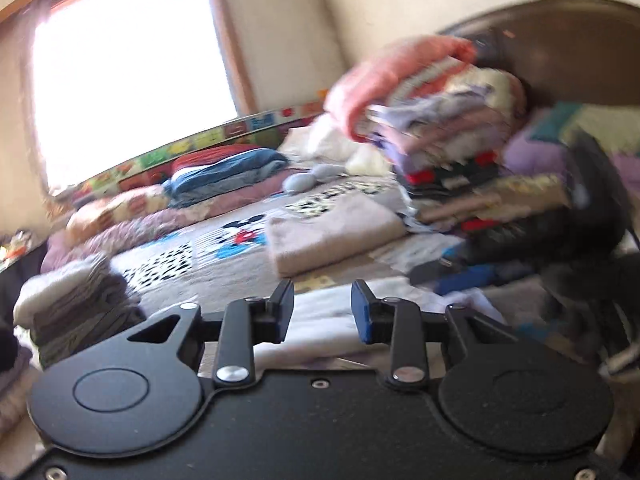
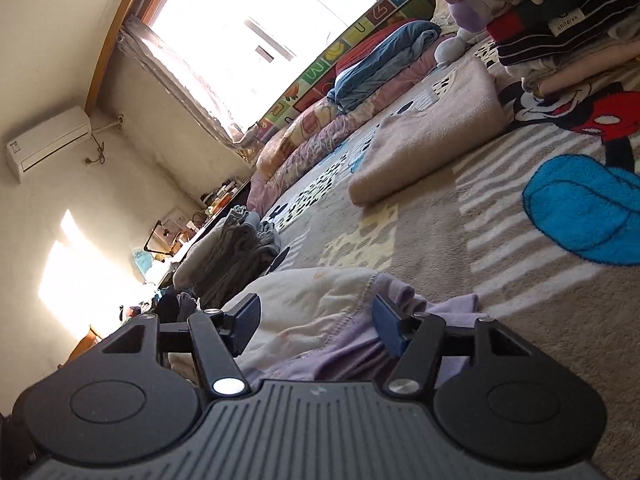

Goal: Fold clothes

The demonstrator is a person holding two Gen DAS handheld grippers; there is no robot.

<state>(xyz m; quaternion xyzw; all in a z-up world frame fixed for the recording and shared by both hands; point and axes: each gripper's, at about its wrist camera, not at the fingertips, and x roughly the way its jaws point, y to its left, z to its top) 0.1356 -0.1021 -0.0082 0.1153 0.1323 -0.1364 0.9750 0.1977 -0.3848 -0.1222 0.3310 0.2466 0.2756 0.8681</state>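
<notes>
- Two claws are seen, and both are spread with nothing pinched: the left claw (image 1: 322, 310) hangs over pale cloth, and the right claw (image 2: 316, 328) is held low over a cream and lilac garment (image 2: 316, 320).
- That garment lies crumpled on the bed (image 2: 420, 240), partly between the right claw's fingers (image 2: 244, 322); no grip on it can be seen.
- It is judged to be the piece next to be folded, since it alone lies loose and close under the claws.
- Ahead of both claws a folded beige towel (image 1: 332, 236) is laid flat on the bed, apart from the piles, probably as finished work.
- Ahead and right of the left claw a tall stack (image 1: 452, 140) of folded clothes is blurred in that view; it seems kept at the bed's edge so the middle stays free for folding.
- To the left of both claws a grey pile (image 2: 236, 252) is set, and farther ahead a blue bundle (image 1: 228, 176) rests on the bedding beneath the window (image 1: 132, 68).
- Before any fold, an edge or corner of the garment would have to be found, as its bunched state hides the outline.
</notes>
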